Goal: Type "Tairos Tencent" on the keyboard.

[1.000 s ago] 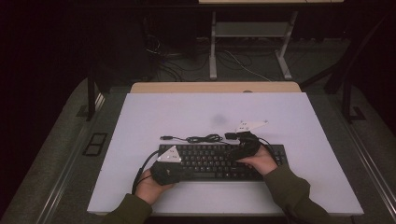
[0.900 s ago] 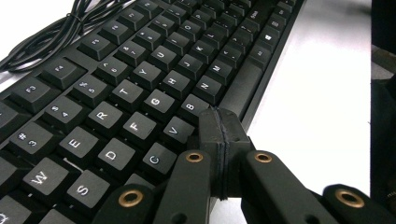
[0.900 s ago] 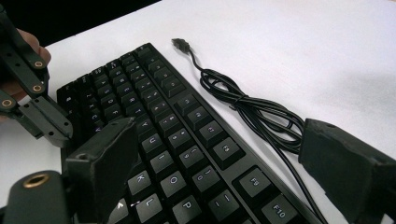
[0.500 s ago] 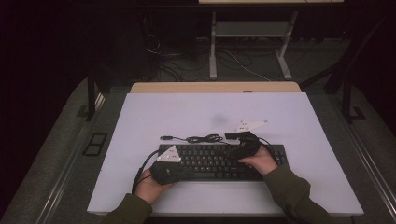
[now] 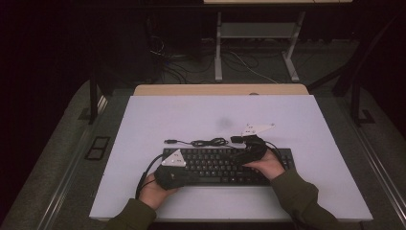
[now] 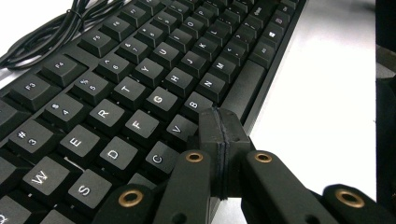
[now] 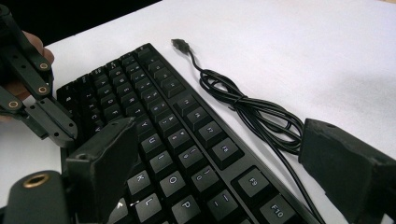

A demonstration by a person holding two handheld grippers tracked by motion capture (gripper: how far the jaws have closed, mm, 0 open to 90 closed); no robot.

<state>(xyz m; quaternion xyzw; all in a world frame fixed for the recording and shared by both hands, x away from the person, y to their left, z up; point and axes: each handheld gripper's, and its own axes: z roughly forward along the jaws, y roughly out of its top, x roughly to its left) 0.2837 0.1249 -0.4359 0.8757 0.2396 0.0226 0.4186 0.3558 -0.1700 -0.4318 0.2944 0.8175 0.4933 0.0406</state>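
A white flat-topped bench [image 5: 191, 120] carries a black full-size computer keyboard [image 5: 218, 165] near its front edge, its black bundled USB cable [image 5: 201, 142] lying just behind it. The left gripper [image 6: 219, 140] rests over the keyboard's lower left keys with fingers pressed together on nothing. The right gripper [image 7: 224, 154] hovers over the right half, fingers wide apart.
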